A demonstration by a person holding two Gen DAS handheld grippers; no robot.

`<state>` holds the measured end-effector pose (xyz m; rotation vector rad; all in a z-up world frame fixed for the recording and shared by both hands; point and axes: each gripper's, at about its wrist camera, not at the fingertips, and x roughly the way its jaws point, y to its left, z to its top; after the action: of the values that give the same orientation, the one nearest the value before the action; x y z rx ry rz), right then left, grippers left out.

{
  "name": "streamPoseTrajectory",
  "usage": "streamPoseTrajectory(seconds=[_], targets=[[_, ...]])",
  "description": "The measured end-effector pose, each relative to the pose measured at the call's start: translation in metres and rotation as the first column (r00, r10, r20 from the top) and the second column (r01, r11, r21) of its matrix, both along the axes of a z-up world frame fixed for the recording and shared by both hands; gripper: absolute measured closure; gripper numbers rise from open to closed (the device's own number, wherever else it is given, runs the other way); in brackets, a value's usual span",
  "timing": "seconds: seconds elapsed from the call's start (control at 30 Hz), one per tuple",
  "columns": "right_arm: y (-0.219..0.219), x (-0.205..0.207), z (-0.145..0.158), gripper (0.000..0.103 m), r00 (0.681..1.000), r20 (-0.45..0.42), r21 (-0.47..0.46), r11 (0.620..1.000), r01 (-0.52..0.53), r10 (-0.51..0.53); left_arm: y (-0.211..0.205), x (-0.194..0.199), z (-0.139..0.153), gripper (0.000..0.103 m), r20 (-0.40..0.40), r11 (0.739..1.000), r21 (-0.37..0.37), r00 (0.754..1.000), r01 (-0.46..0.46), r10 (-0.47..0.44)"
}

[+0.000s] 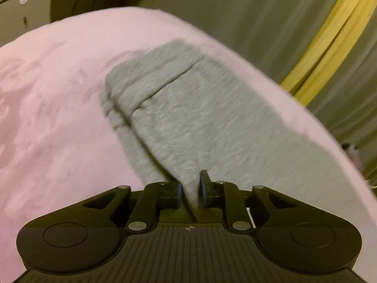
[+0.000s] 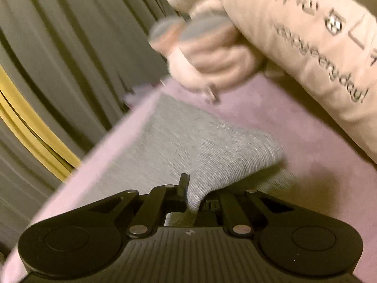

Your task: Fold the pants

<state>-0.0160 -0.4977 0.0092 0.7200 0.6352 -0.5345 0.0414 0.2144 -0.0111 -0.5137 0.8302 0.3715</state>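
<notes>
Lying on the pink bedspread (image 1: pixel 59 118) is one pair of grey pants (image 1: pixel 188 118), folded lengthwise, reaching away from both claws toward the bed's far edge. Two claws are gripping it: the left gripper (image 1: pixel 191 189) is pinching a raised ridge of the grey cloth between nearly closed jaws, and the right gripper (image 2: pixel 195 198) is clamping another fold. One lettered pillow (image 2: pixel 318 47) and one plush toy (image 2: pixel 205 54) are sitting beyond.

Cream pillow (image 2: pixel 306 54) — "...day!" legible (rest blurred), plus CJK chars above.
</notes>
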Motion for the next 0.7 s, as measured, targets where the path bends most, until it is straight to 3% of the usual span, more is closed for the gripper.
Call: streamPoseTrajectory(seconds=[0.07,0.17,0.33,0.43,0.57,0.67,0.7], targets=[[-0.004,0.007,-0.015,0.098,0.995,-0.103,0.038,0.999,-0.005,0.009,-0.007,-0.004,0.006,0.081,0.01,0.998,0.065,1.0,0.021,-0.021],[0.003,-0.005,-0.004,0.098,1.0,-0.019,0.006,1.0,-0.023,0.023,-0.015,-0.006,0.017,0.073,0.01,0.983,0.173,0.998,0.054,-0.057],[0.006,-0.02,0.006,0.098,0.999,0.035,-0.022,0.999,-0.028,0.029,-0.012,-0.019,0.029,0.064,0.041,0.983,0.183,0.999,-0.033,0.026],[0.01,-0.019,-0.001,0.098,0.999,-0.042,-0.055,0.998,-0.037,0.034,-0.016,-0.031,0.044,0.047,0.095,0.976,0.209,0.995,-0.058,0.038],[-0.001,-0.016,-0.019,0.097,0.992,-0.128,0.009,1.0,0.009,-0.008,-0.025,-0.039,0.066,0.018,0.139,0.963,0.265,0.99,-0.041,0.004],[-0.007,-0.018,-0.019,0.085,0.986,-0.161,-0.001,0.999,0.047,-0.046,-0.024,-0.047,0.081,0.012,0.163,0.954,0.298,0.987,-0.043,-0.007],[-0.007,-0.02,-0.016,0.071,0.984,-0.168,-0.019,0.999,0.051,-0.054,-0.019,-0.05,0.087,0.011,0.164,0.95,0.308,0.986,-0.049,-0.002]])
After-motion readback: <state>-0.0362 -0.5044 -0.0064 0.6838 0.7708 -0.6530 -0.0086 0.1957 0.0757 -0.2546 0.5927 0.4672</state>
